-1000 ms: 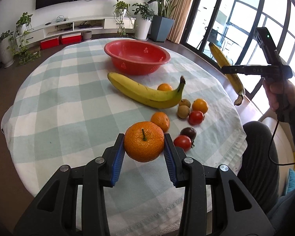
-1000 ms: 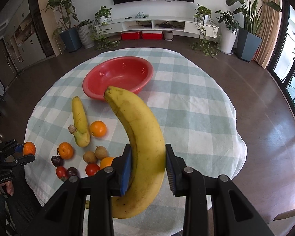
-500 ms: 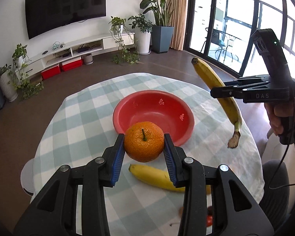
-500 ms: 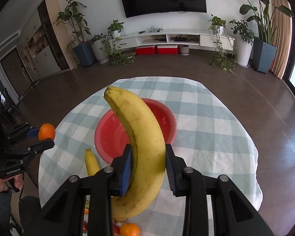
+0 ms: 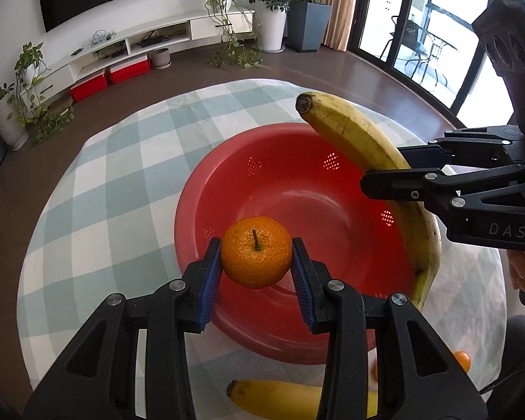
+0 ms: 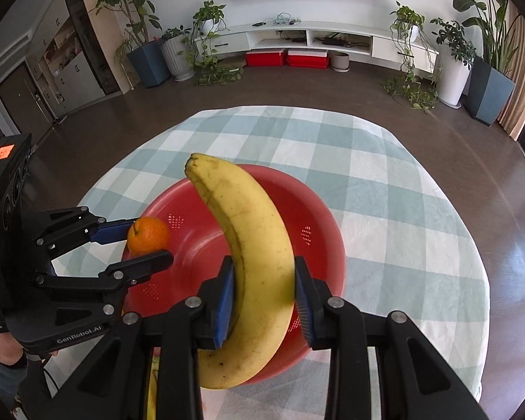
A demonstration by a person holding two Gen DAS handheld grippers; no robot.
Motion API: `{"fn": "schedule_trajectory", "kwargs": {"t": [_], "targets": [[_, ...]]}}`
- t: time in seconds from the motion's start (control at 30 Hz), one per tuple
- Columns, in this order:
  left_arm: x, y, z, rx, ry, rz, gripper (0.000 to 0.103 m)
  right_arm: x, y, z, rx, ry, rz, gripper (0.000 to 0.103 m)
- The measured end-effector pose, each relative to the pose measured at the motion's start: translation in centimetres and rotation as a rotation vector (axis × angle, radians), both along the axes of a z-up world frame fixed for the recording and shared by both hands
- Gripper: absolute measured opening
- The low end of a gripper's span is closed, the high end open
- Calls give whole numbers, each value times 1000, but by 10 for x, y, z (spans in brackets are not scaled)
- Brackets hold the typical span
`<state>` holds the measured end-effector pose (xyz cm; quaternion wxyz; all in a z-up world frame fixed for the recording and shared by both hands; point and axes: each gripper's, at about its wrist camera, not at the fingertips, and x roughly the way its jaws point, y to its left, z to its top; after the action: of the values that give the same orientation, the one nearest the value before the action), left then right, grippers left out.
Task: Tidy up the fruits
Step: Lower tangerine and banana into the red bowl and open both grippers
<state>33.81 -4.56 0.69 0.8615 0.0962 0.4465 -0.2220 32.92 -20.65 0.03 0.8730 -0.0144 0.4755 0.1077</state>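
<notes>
**Both fruits held over the red bowl**

A second banana (image 5: 280, 400) below the red bowl (image 5: 297, 210) is partly hidden. My left gripper (image 5: 257, 269) clamps the orange (image 5: 256, 252) above the bowl; my right gripper (image 6: 262, 292) grips the banana (image 6: 252, 245) over it.

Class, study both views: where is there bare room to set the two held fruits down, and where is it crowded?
The red bowl holds nothing visible; its floor lies bare below the orange and the banana. The checked cloth beyond and right of the bowl is bare too. Crowded: the near edge, where another banana and a small orange fruit lie.
</notes>
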Motion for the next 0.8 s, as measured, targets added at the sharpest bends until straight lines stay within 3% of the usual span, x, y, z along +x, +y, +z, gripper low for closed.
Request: {"fn": "schedule_trajectory", "kwargs": {"t": [0.3,0.67,0.8], "targets": [[14,-12,-23,33,-1,-14,36,19,-2,-29,-42,43,-12,34],[16,-29,-34,71,-7,-47,38,21,4,-37,-80,44,-12,36],[16,-28,-31,66,-22,-35,53,19,5,-37,-73,46,-8,35]]}}
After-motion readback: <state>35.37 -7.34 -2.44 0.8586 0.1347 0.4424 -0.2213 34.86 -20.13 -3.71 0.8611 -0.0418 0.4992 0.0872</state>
